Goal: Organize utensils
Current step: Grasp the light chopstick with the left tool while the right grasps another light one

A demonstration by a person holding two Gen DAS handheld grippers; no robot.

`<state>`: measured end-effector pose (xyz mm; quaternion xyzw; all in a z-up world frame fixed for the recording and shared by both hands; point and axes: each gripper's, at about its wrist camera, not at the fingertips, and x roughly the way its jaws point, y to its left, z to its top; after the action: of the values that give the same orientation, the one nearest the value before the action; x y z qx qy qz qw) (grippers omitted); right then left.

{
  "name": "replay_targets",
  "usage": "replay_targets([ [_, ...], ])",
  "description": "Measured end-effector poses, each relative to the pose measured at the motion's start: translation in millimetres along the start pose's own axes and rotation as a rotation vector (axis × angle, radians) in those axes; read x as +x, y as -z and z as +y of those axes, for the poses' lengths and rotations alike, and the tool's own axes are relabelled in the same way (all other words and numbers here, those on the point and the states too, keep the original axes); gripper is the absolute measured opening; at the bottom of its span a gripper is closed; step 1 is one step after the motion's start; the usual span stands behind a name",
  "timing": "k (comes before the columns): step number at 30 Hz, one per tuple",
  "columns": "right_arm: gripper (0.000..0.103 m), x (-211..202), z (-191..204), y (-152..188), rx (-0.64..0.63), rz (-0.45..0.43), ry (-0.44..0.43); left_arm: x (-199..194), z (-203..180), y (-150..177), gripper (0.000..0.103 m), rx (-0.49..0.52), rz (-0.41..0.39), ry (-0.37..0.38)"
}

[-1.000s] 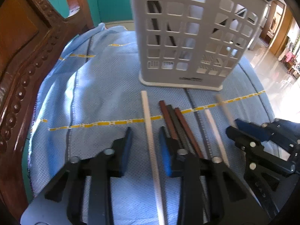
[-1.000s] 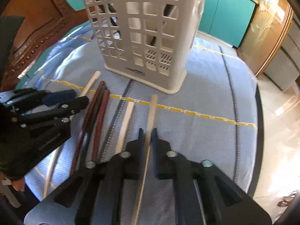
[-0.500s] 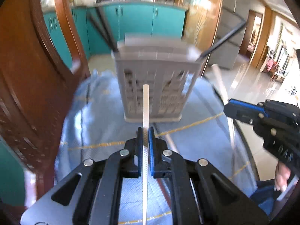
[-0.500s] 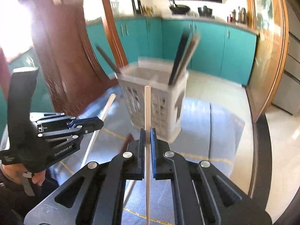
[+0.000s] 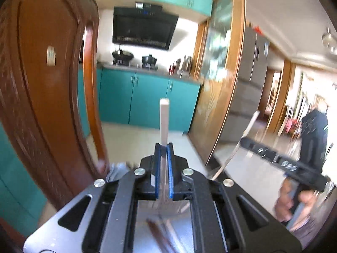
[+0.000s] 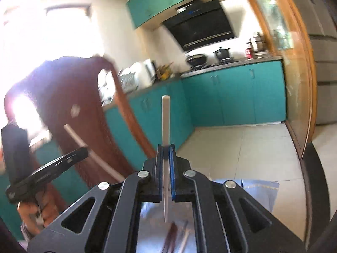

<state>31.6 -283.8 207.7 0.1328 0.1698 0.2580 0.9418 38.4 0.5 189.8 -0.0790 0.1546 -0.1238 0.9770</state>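
- Nearest me, my left gripper (image 5: pixel 163 147) is clenched on a white chopstick (image 5: pixel 164 116), its end poking out past the pads.
- Likewise my right gripper (image 6: pixel 165 148) is clamped on a pale chopstick (image 6: pixel 165 118), held up the same way.
- Below and just beyond the jaws, a few dark chopsticks (image 5: pixel 162 235) lie blurred.
- Farther off stand a carved wooden chair (image 5: pixel 42 84) and teal cabinets (image 5: pixel 147 101); no holder is visible.
- I judge this the carry step; next I must tip both sticks down into a holder.
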Motion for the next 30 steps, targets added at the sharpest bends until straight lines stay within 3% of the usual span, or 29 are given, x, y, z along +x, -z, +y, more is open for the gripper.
replay_targets([
  [3,0.007,13.9,-13.5,-12.4,0.064,-0.044,0.004,3.6,8.4,-19.3,0.007,-0.036,-0.052,0.003],
  [6,0.007,24.7,-21.5,-16.8,0.099,-0.069,0.029,12.7,15.0,-23.1,0.007,-0.069,-0.048,0.007],
  [10,0.007,34.1,-19.9,-16.4,0.079,-0.125,0.104,20.3,16.6,-26.7,0.007,-0.102,-0.070,0.007],
  [17,0.006,67.6,6.2,13.7,-0.099,-0.047,0.218,29.3,31.8,-17.0,0.007,-0.199,-0.216,-0.067],
  [19,0.006,72.1,8.8,21.2,-0.128,-0.025,0.233,38.7,34.7,-10.6,0.007,-0.195,-0.239,-0.127],
  [22,0.006,79.4,8.8,31.4,-0.143,0.001,0.244,59.4,36.8,-1.9,0.007,-0.177,-0.215,-0.186],
  [30,0.006,88.3,-1.2,50.4,-0.117,0.056,0.247,106.3,15.4,31.4,0.007,-0.053,-0.102,-0.232],
])
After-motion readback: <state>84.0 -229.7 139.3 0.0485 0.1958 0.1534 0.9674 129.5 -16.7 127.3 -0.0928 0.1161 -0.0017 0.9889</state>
